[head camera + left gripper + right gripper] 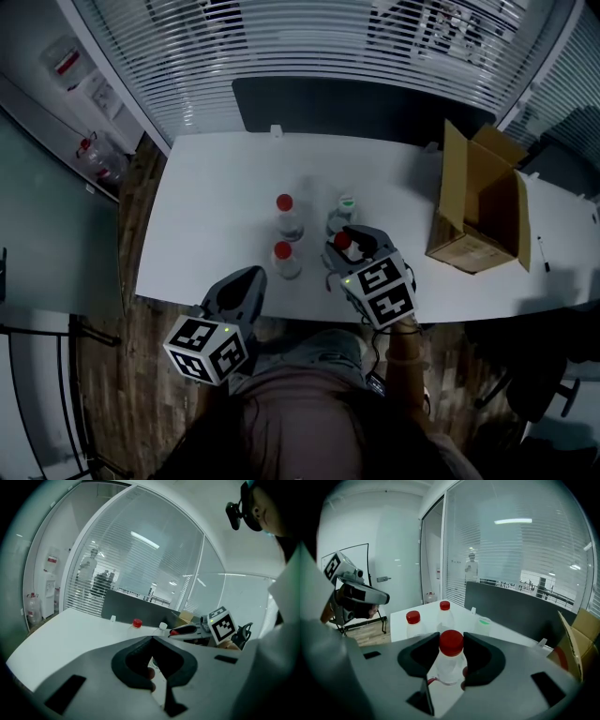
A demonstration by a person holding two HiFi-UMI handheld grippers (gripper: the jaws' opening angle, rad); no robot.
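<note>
Grasps a red-capped bottle [451, 665] upright between the jaws of the right gripper [451, 640], near the front edge of the table [206, 206]. Sits at 6 o'clock of a green-capped bottle [344, 214], 3 o'clock of the nearer spare bottle [283, 261]. Shows the left gripper [255, 277] clenched, empty, at 7 o'clock.

The bottle [449, 667] is clear, glossy plastic, and its red cap [451, 645] is smooth plastic with a soft sheen. The right gripper [451, 638] and the left gripper [152, 639] have matt grey plastic shells and black, rubbery-looking matt pads [480, 660]. The table [216, 216] is white, smooth and matt. The cardboard box [469, 211] is brown, dull paperboard. The floor [141, 319] shows dark wood-grain planks.
</note>
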